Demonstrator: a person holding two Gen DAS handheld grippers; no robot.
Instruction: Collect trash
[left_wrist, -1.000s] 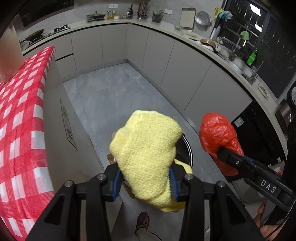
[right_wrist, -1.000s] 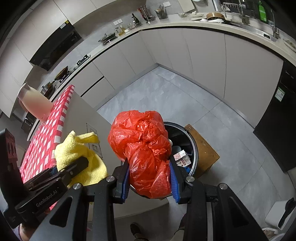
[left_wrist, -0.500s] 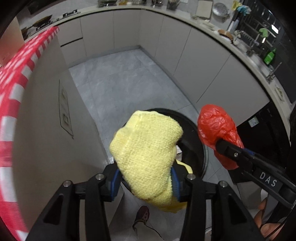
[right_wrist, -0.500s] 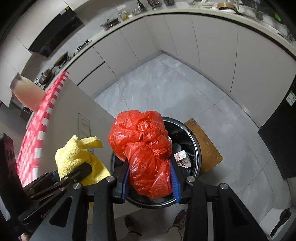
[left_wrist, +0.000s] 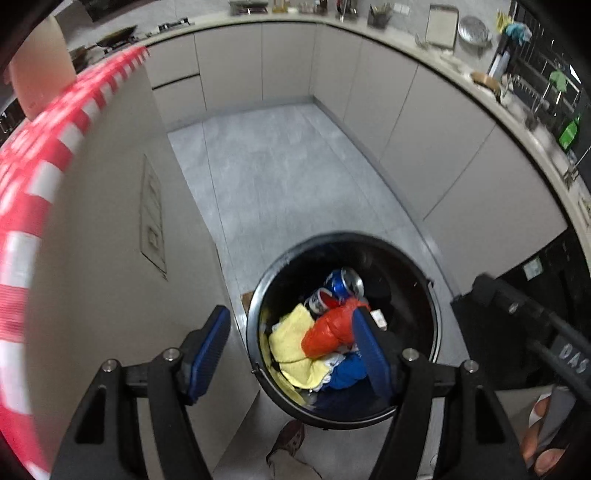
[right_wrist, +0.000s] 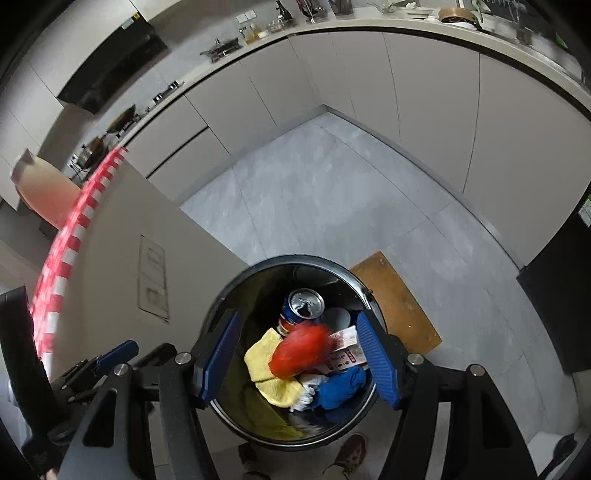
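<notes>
Here, both grippers hang over the round black bin (left_wrist: 436, 325), and both have just been opening: the left gripper (left_wrist: 291, 345) stands spread with nothing between its blue pads (left_wrist: 210, 339), and the right gripper (right_wrist: 299, 356) is spread and empty as well. The yellow cloth (left_wrist: 291, 345) lies inside the bin on its left side, and the red plastic bag (left_wrist: 328, 330) sits against it, blurred in the right wrist view. Behind them lies a blue drink can (right_wrist: 301, 306); the right view looks onto its silver top, while the left view shows its side (red, white and blue, no wording readable). Only the right view shows a small red-printed carton (right_wrist: 343, 356), its print too small to read, and a brown board (right_wrist: 395, 301) on the floor touching the bin. Only the left view shows the right gripper's body from the side with the letters "DAS" (left_wrist: 570, 358), and the hand (left_wrist: 543, 439) that grips it. A red-and-white checked cloth (left_wrist: 33, 206) edges the counter at left.
</notes>
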